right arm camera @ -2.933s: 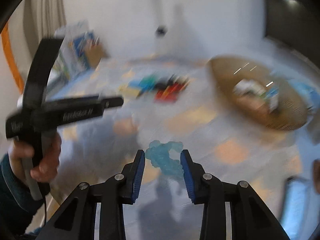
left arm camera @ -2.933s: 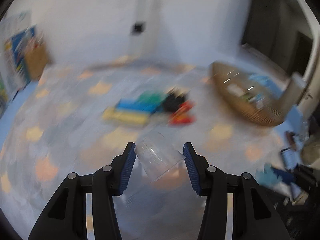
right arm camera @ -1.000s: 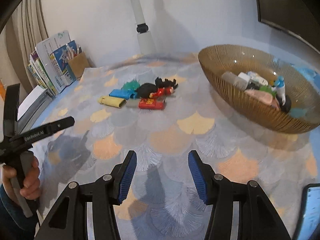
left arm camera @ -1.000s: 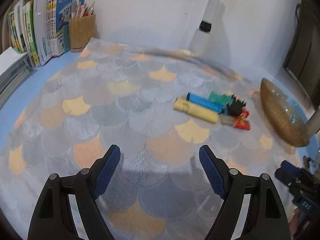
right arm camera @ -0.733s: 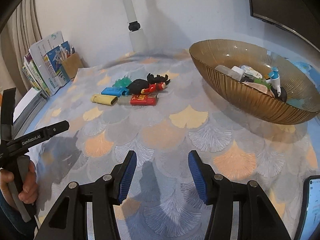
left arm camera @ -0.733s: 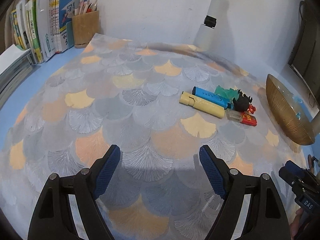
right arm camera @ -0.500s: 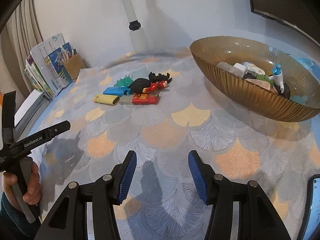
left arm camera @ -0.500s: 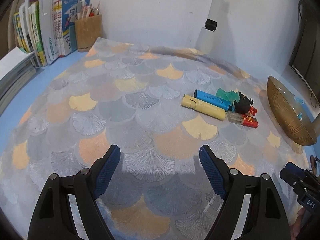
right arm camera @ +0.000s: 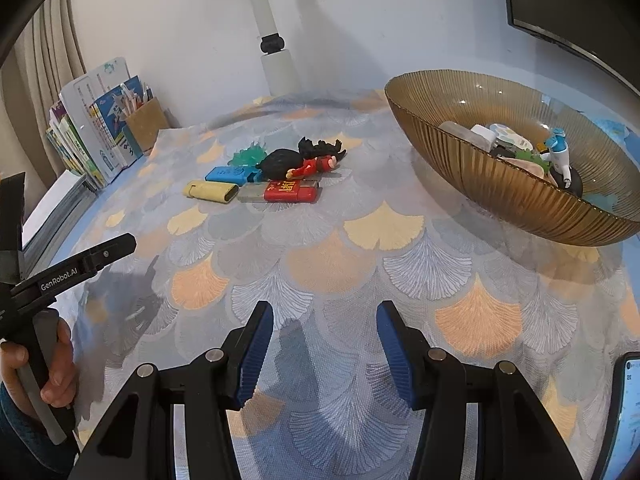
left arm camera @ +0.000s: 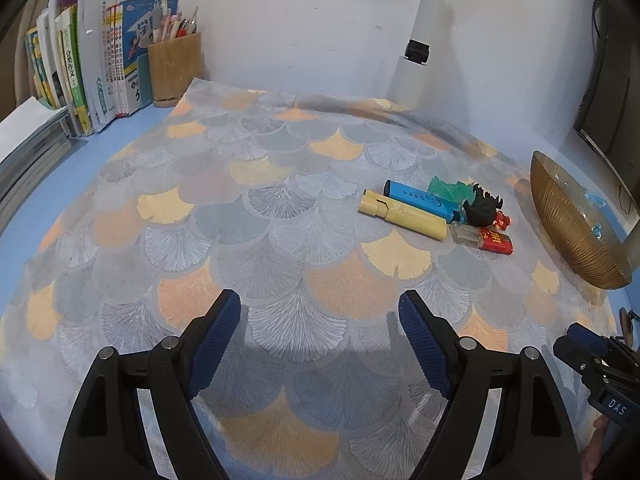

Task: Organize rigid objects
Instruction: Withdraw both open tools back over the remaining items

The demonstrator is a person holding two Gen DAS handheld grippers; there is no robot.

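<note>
A cluster of small objects lies mid-table: a yellow highlighter (left arm camera: pixel 402 219) (right arm camera: pixel 211 191), a blue highlighter (left arm camera: pixel 420 199) (right arm camera: pixel 231 174), a red lighter (left arm camera: pixel 494 241) (right arm camera: pixel 290 191), a black-haired figurine (left arm camera: pixel 482 210) (right arm camera: pixel 304 160) and a green plastic piece (left arm camera: pixel 448 188) (right arm camera: pixel 248 157). The amber glass bowl (right arm camera: pixel 448 136) (left arm camera: pixel 568 224) at the right holds several small items. My left gripper (left arm camera: pixel 320 340) stands open and empty over the cloth, well short of the cluster. My right gripper (right arm camera: pixel 325 344) is also open and empty, nearer the table's front.
A scale-patterned cloth (left arm camera: pixel 280 208) covers the blue table. Books (left arm camera: pixel 92 64) and a pen holder (left arm camera: pixel 174 68) stand at the back left, a white lamp post (right arm camera: pixel 276 52) at the back. A phone (right arm camera: pixel 624 408) lies at the right front edge. A hand (right arm camera: pixel 44 376) holds the left gripper's handle.
About three seconds ago the left gripper held a clear cup and the right a blue piece; both are empty now. Over the last second the views barely shift.
</note>
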